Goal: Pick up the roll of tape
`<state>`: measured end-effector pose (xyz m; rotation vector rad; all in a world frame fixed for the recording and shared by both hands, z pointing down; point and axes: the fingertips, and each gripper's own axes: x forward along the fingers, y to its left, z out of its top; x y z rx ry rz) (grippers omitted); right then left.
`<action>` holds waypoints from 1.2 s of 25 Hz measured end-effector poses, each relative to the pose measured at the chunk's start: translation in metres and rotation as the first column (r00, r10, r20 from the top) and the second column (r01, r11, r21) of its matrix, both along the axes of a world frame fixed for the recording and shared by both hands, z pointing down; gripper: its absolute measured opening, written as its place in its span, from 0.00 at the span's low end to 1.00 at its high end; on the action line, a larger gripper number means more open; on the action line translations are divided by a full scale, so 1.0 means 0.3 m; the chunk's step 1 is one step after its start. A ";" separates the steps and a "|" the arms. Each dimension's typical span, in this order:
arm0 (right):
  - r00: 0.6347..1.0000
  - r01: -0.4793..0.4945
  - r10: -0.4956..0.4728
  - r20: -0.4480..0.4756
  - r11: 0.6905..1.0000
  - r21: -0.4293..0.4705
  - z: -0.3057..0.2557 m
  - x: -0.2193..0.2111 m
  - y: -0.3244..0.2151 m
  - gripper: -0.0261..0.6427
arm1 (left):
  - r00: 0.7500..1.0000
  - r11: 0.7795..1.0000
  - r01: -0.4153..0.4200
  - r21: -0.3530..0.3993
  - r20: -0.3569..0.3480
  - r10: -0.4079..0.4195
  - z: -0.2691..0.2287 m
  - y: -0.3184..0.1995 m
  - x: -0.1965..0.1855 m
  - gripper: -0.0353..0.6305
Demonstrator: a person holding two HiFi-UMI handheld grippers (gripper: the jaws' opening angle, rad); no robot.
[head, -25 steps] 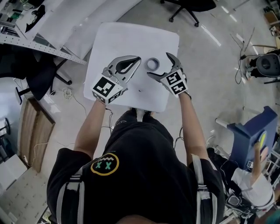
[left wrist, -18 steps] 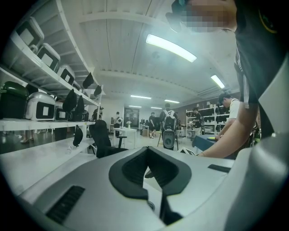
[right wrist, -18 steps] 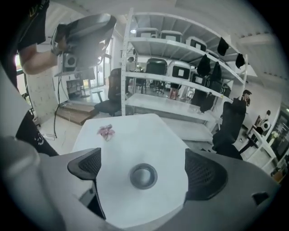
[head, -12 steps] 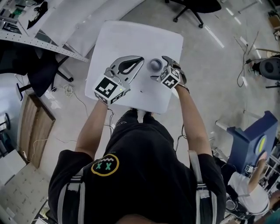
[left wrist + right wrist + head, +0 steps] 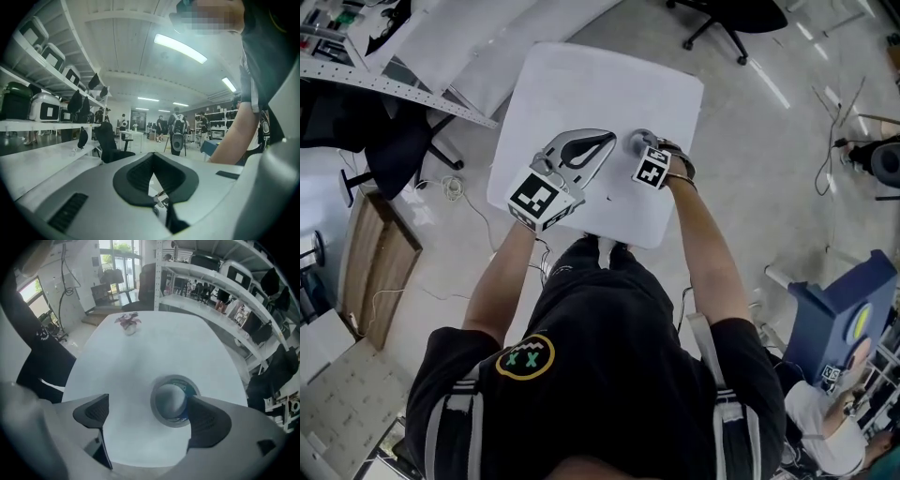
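Observation:
The roll of grey tape [image 5: 635, 141] lies flat on the white table [image 5: 581, 84], toward its right side. My right gripper [image 5: 645, 156] points steeply down over it, and its marker cube hides the jaws in the head view. In the right gripper view the tape [image 5: 172, 401] sits between the jaws of the right gripper [image 5: 150, 413], which are closing. The right pad [image 5: 206, 420] is at the roll's rim and the left pad [image 5: 93, 411] stands well off it. My left gripper [image 5: 586, 150] hovers left of the roll, jaws together and empty.
The table is small, with its edges close on all sides. A small purple-and-white object [image 5: 128, 322] shows toward its far end. A shelving rack [image 5: 375, 75] stands at the left and an office chair base [image 5: 712, 28] beyond the table. The person's legs are at the near edge.
The right gripper has dropped toward the table and tipped down over the tape, now covering part of it in the head view. The left gripper has stayed put.

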<state>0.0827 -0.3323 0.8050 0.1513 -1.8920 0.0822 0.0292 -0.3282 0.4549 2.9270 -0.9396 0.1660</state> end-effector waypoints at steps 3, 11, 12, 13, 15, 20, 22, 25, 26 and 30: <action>0.998 0.041 -0.042 -0.038 0.999 -0.023 0.053 -0.004 0.024 0.85 | 1.000 1.000 0.012 -0.008 0.007 -0.012 0.008 0.012 -0.010 0.08; 0.988 0.117 -0.122 -0.097 0.992 -0.055 0.158 -0.023 0.056 0.83 | 0.999 1.000 0.020 -0.022 0.027 -0.020 0.020 0.036 -0.029 0.08; 0.987 0.120 -0.126 -0.099 0.991 -0.058 0.165 -0.023 0.061 0.82 | 0.999 1.000 0.021 -0.024 0.028 -0.020 0.019 0.040 -0.029 0.08; 0.986 0.123 -0.129 -0.102 0.991 -0.058 0.171 -0.022 0.064 0.82 | 0.999 0.999 0.021 -0.026 0.027 -0.020 0.018 0.043 -0.029 0.08; 0.984 0.130 -0.136 -0.113 0.990 -0.052 0.181 -0.022 0.062 0.81 | 0.999 0.999 0.019 -0.029 0.028 -0.018 0.019 0.047 -0.033 0.08; 0.981 0.142 -0.148 -0.129 0.989 -0.050 0.192 -0.031 0.054 0.78 | 0.999 0.999 0.015 -0.035 0.033 -0.014 0.031 0.051 -0.039 0.08; 0.978 0.157 -0.163 -0.133 0.986 -0.051 0.189 -0.031 0.054 0.75 | 0.999 0.999 0.012 -0.036 0.031 -0.011 0.032 0.051 -0.034 0.08; 0.972 0.188 -0.194 -0.137 0.981 -0.052 0.182 -0.026 0.054 0.64 | 0.999 0.999 0.003 -0.035 0.032 -0.002 0.027 0.051 -0.021 0.08; 0.970 0.195 -0.200 -0.139 0.980 -0.051 0.179 -0.021 0.055 0.59 | 0.999 0.999 0.000 -0.034 0.032 0.001 0.024 0.054 -0.015 0.08; 0.955 0.250 -0.250 -0.159 0.968 -0.018 0.172 -0.010 0.065 0.31 | 0.999 1.000 -0.001 -0.032 0.039 0.002 0.016 0.066 0.000 0.08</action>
